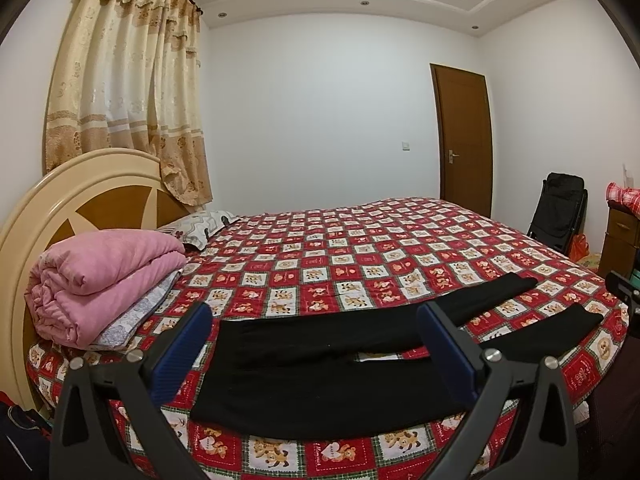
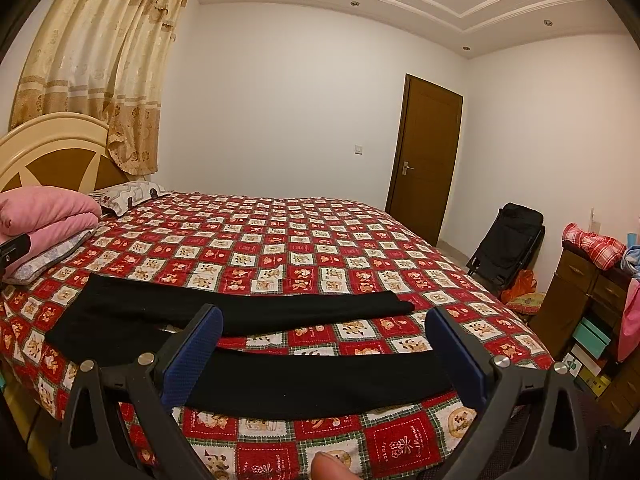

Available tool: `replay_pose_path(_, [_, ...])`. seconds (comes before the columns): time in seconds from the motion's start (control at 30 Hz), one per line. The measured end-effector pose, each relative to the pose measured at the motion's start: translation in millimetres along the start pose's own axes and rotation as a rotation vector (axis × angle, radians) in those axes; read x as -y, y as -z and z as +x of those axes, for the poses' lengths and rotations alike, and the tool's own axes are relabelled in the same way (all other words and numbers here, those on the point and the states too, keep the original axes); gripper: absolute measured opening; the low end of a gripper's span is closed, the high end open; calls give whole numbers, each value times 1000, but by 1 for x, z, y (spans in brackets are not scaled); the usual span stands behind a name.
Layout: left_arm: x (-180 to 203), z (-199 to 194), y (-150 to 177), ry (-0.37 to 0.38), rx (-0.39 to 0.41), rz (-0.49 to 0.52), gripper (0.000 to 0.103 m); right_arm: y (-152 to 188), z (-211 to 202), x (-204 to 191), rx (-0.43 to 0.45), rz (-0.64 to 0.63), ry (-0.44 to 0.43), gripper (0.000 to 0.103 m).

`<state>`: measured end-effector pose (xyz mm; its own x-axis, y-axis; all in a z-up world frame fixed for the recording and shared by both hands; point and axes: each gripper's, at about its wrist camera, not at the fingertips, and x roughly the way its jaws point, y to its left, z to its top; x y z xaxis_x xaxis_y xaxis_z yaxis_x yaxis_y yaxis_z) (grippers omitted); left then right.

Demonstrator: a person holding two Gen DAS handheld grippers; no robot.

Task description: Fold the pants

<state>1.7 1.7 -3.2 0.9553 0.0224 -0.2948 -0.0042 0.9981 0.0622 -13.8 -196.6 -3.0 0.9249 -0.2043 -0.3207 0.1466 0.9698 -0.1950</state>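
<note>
A: What is the cloth like?

B: The black, soft knit pants point(image 1: 320, 364) lie flat and unfolded on the red-and-white checked quilted bedspread point(image 1: 340, 256) printed with teddy bears. The waist end is toward nine o'clock; both legs run toward three o'clock with a strip of quilt between them.

A: Room at the edges?

B: The near leg lies just beside the bed's front edge. From twelve o'clock back the bedspread is bare. A folded pink blanket point(image 1: 104, 280) sits at ten o'clock by the cream wooden headboard point(image 1: 48, 208).

A: And the grippers?

B: The left gripper point(image 1: 316, 344), with blue ribbed pads, is spread wide above the hip part, holding nothing. The right gripper point(image 2: 324, 344) is likewise spread over the near leg point(image 2: 320, 388); a fingertip point(image 2: 330, 466) shows at six o'clock.
</note>
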Motion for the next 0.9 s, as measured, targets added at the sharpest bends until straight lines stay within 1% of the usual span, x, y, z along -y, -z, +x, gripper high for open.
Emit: replay_pose_path(0.9, [-2,-1,0,5,3,-2,103,4,1,-6,-11,-12,-16,102])
